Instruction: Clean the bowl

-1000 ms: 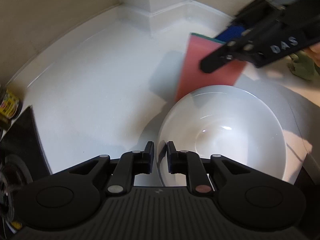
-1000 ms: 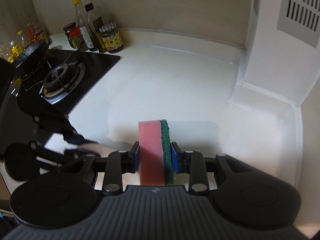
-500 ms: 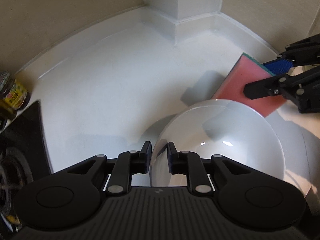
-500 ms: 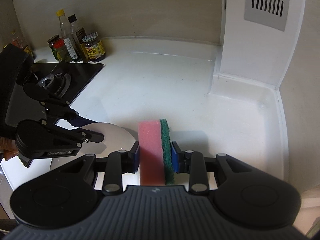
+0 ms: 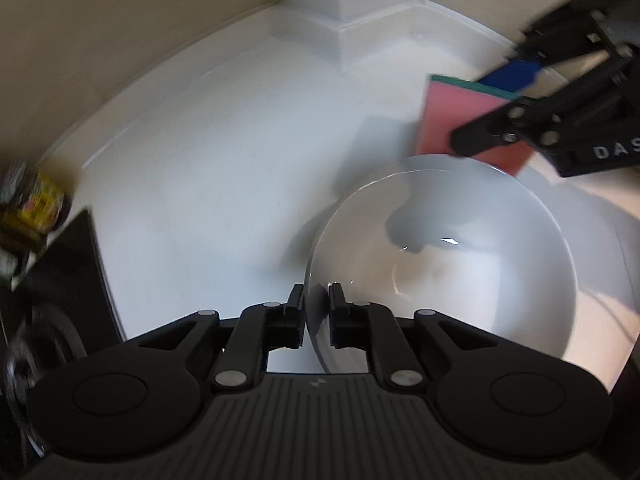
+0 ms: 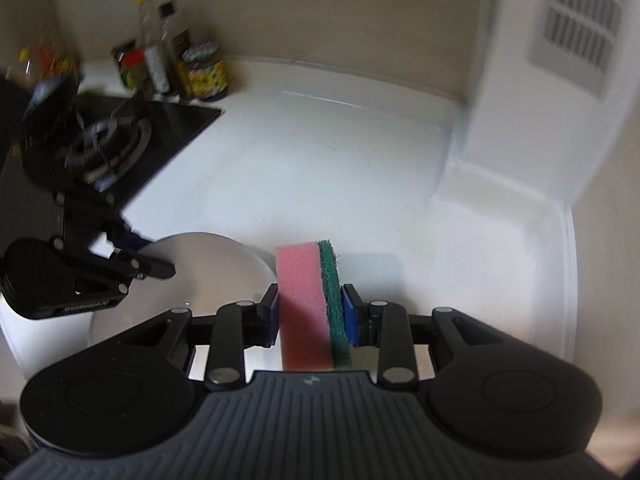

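Two grippers are engaged: your left gripper (image 5: 316,320) is clenched on the near rim of the glossy white ceramic bowl (image 5: 460,264), one finger inside the wall and one outside, and your right gripper (image 6: 310,312) grasps the pink foam sponge with a green scouring layer (image 6: 306,300) by its flat faces.

Half a second ago the sponge sat low beside the bowl's rim at 2 o'clock in the left view; now it has risen and swung to about 1 o'clock, poised above the far rim, its shadow falling across the bowl's inner wall. Both views are smeared, so you are moving. I judge this the approach for a scrubbing pass: the sponge is not yet touching the bowl.

The bowl lies at 9 o'clock of the sponge in the right view, on a smooth white countertop (image 6: 360,168) bounded by beige walls and a white corner column with a vent grille (image 6: 576,32). A black gas hob (image 6: 116,140) lies at 10 o'clock, with a cluster of condiment bottles and jars (image 6: 176,68) behind it.
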The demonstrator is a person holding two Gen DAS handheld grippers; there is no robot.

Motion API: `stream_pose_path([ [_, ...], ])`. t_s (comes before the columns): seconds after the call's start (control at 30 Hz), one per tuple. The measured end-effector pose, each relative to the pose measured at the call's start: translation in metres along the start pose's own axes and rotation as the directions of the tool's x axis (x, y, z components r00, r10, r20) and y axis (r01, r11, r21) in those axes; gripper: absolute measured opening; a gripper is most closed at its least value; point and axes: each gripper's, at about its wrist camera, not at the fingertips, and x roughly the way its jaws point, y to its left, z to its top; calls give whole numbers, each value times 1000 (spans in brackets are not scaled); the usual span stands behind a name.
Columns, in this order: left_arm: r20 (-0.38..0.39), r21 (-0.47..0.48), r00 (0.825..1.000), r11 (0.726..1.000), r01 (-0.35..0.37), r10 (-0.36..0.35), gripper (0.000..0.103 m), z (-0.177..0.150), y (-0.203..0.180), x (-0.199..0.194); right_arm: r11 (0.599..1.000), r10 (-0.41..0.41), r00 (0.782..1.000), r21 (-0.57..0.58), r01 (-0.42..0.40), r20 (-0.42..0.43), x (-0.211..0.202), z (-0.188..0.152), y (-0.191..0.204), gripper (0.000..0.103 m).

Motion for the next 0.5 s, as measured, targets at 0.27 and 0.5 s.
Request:
stream_pose_path([
  [0.27, -33, -151, 999, 988, 12, -17, 18, 3, 13, 1, 995, 40, 999, 88, -42, 20, 2, -2, -21, 27],
  [0.5, -71, -347, 997, 938, -10, -16, 15, -23, 17, -10, 983, 79, 994, 161, -91, 79, -10, -26, -33, 27],
])
